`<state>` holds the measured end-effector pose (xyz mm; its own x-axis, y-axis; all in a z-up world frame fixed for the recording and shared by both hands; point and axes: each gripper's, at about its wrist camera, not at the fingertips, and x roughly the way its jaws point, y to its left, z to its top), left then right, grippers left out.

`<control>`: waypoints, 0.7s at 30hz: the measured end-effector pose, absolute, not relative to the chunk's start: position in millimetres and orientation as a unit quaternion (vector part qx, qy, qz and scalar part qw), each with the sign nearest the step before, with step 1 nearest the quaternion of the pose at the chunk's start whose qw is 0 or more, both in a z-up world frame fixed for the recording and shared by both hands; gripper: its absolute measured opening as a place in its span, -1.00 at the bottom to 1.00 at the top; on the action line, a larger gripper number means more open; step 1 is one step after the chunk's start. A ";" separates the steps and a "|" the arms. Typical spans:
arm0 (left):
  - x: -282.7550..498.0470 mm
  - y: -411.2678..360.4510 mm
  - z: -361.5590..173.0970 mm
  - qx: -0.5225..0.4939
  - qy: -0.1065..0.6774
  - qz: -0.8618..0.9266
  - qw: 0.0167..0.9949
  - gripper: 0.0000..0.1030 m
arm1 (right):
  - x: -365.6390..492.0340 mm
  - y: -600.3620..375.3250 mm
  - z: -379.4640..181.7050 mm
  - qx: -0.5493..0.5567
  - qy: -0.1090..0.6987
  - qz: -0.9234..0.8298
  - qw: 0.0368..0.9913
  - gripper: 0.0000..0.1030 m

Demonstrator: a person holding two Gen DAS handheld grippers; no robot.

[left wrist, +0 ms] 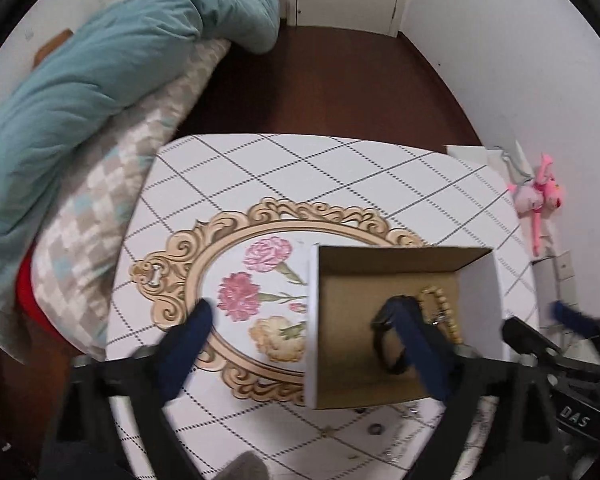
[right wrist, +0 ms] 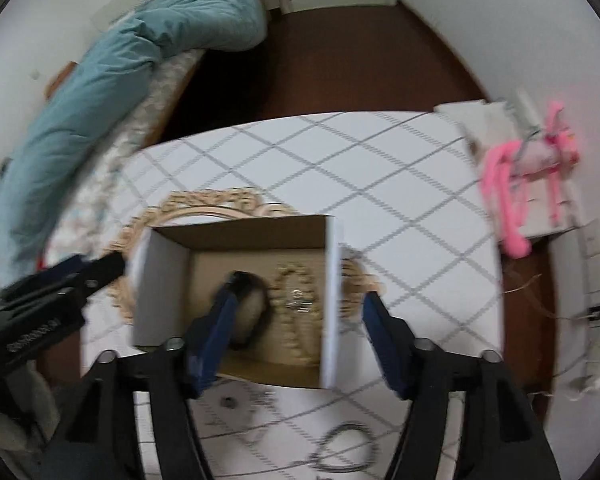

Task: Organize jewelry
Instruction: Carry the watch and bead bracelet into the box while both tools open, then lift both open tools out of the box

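While both grippers hang over the small cardboard box (left wrist: 396, 328), each has its jaws spread wide and nothing pinched. Left gripper (left wrist: 306, 312) straddles the box's left wall, one blue finger (left wrist: 188, 344) outside over the flower print, the other finger down inside the box, in front of the black bracelet (left wrist: 388, 340); contact unclear. Right gripper (right wrist: 300, 304) straddles the box's right wall, its left finger inside by the black bracelet (right wrist: 252, 312), its right finger outside over the table (right wrist: 380, 184). Beaded gold bracelet (left wrist: 440, 312) lies on the box floor just right of the black one, with a small silver piece (right wrist: 298, 300) on it. Box is open-topped, sits on the round checked table over the ornate gold-framed flower design (left wrist: 260, 280). Table beyond the box is bare. Near edge: small ring (left wrist: 375, 428) and a dark cord necklace (right wrist: 348, 444) loose on the table, outside the box. Teal duvet (left wrist: 100, 72) and patterned bedding crowd the table's left edge; pink plush toy (right wrist: 520, 184) hangs at the right by the wall. Right view is blurred.
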<state>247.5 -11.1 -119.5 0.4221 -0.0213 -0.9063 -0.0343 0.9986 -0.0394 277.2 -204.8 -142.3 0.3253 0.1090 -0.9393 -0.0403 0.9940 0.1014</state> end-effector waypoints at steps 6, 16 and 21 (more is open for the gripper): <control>227.7 -15.9 -135.9 0.008 0.525 0.015 0.851 1.00 | 259.9 -205.7 -159.9 -0.025 0.577 0.004 0.816 1.00; 211.5 -22.1 -138.3 0.002 0.523 0.024 0.852 1.00 | 246.1 -206.1 -167.5 -0.035 0.568 -0.011 0.822 1.00; 199.9 -26.1 -121.6 -0.003 0.506 0.020 0.862 1.00 | 233.3 -208.3 -148.2 -0.031 0.546 -0.017 0.837 1.00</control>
